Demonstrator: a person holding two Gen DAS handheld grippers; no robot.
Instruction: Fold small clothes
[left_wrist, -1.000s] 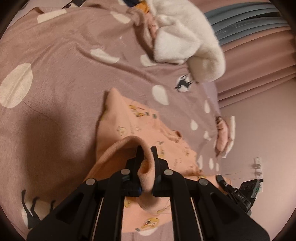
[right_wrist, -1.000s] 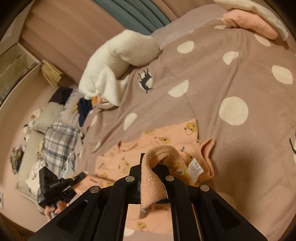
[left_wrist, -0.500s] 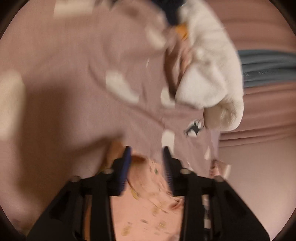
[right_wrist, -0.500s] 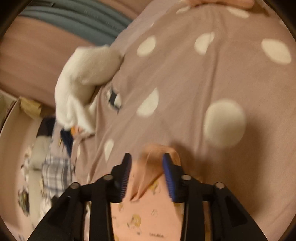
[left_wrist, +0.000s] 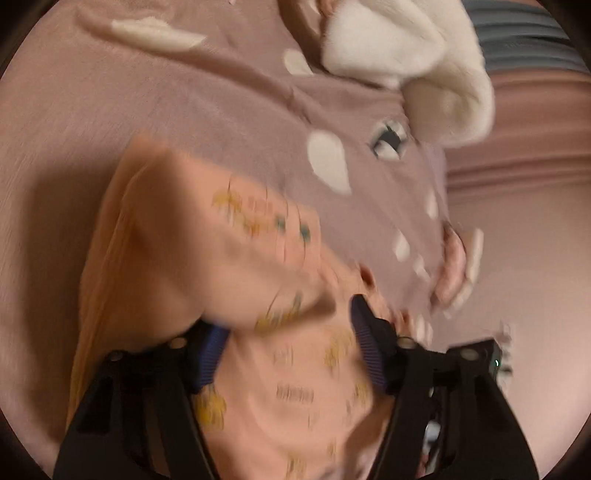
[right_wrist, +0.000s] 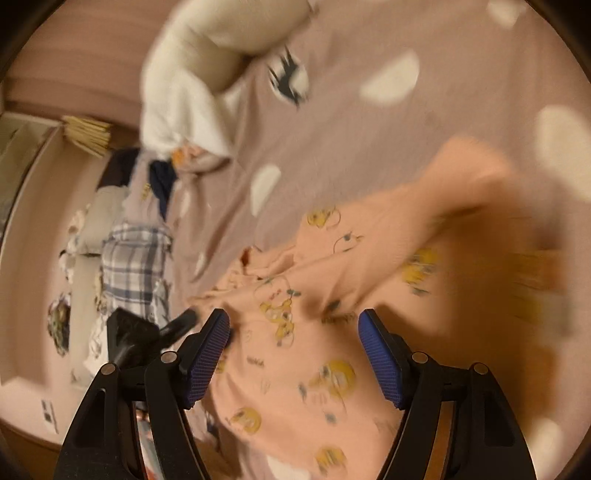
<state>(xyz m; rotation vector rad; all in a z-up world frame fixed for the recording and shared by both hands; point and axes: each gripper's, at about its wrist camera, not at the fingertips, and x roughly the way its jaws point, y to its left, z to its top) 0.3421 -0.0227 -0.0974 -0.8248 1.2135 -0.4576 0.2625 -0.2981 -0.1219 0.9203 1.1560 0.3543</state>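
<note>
A small peach garment with yellow cartoon prints (left_wrist: 229, 266) lies folded over on a mauve bedspread with cream dots (left_wrist: 147, 103). It also shows in the right wrist view (right_wrist: 332, 295), with one end reaching right. My left gripper (left_wrist: 288, 343) is open and empty, its blue pads wide apart just above the cloth. My right gripper (right_wrist: 295, 347) is open and empty too, hovering over the garment. The other gripper (right_wrist: 140, 332) shows black at the lower left of the right wrist view. Both views are motion-blurred.
A white fluffy blanket (left_wrist: 424, 62) lies at the far side of the bed, also in the right wrist view (right_wrist: 192, 96). A plaid cloth (right_wrist: 136, 266) and other laundry lie beyond the bed's left edge. A pink folded item (left_wrist: 454, 266) sits at the right edge.
Both grippers were shut on the garment's cuffs a second ago. They have let go, opened wide and pulled back. The garment now lies folded on the bed.
</note>
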